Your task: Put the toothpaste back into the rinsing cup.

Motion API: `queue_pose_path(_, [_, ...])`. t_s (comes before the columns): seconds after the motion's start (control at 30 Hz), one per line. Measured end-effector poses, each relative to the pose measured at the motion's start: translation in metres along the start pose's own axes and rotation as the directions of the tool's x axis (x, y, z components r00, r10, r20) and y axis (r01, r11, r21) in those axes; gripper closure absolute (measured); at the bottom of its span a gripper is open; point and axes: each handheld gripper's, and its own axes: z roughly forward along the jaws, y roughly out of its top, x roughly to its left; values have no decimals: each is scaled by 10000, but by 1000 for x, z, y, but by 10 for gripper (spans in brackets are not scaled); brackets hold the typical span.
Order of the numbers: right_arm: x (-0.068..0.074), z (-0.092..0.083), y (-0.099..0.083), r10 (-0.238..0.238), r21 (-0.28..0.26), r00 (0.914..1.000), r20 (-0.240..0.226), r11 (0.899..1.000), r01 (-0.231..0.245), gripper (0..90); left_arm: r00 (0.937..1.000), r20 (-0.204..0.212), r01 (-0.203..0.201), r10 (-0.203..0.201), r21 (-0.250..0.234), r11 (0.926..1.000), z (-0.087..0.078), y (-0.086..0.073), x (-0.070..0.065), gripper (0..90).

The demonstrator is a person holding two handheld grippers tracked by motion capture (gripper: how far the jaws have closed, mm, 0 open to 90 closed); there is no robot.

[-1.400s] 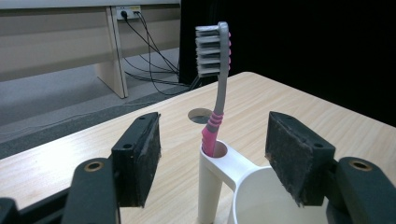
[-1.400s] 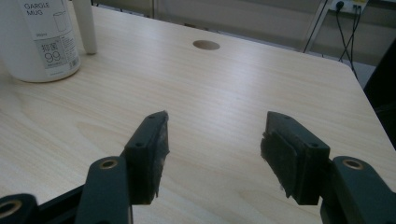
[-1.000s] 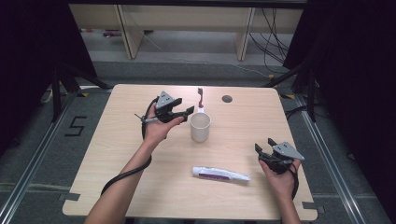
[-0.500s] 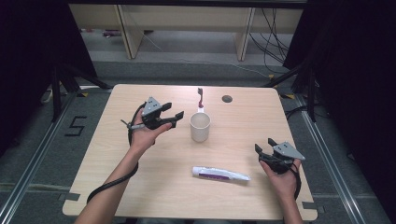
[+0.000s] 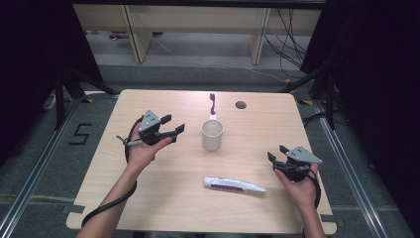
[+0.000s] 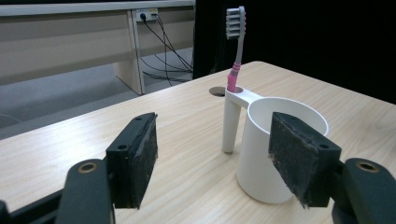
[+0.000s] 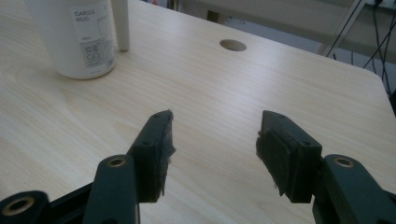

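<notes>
Already our toothbrush (image 5: 212, 103) stands in the mug's (image 5: 212, 135) handle, while our left gripper (image 5: 170, 125) hangs wide and empty left of the mug and our right gripper (image 5: 277, 152), just narrowing on nothing, nears the toothpaste (image 5: 234, 185) lying untouched before the mug.

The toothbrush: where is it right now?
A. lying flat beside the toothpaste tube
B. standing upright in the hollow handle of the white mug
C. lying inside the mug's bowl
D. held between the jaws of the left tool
B: the toothbrush stands bristles up, its pink neck in the handle's hole of the white mug.
</notes>
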Motion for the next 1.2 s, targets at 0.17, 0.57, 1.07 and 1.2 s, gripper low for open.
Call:
queue_pose_path(0.17, [-2,-1,4,-83,386,9998,-180,9992,90,463,10000,-80,-7,7,4,10000,-8,-5,-1,325])
queue_pose_path(0.57, [2,-2,27,-863,2889,9781,-1893,9471,1395,467,9997,-218,85,-84,78,9999,-46,-30,-5,322])
queue_pose_path(1.07, [8,12,48,-1820,5413,9053,-3838,7499,3802,487,9953,-947,223,-200,237,9995,-81,-67,-5,322])
queue_pose_path(1.2, [8,11,48,-1604,5573,9161,-3673,7506,3549,488,9952,-966,158,-139,190,9997,-85,-70,-6,322])
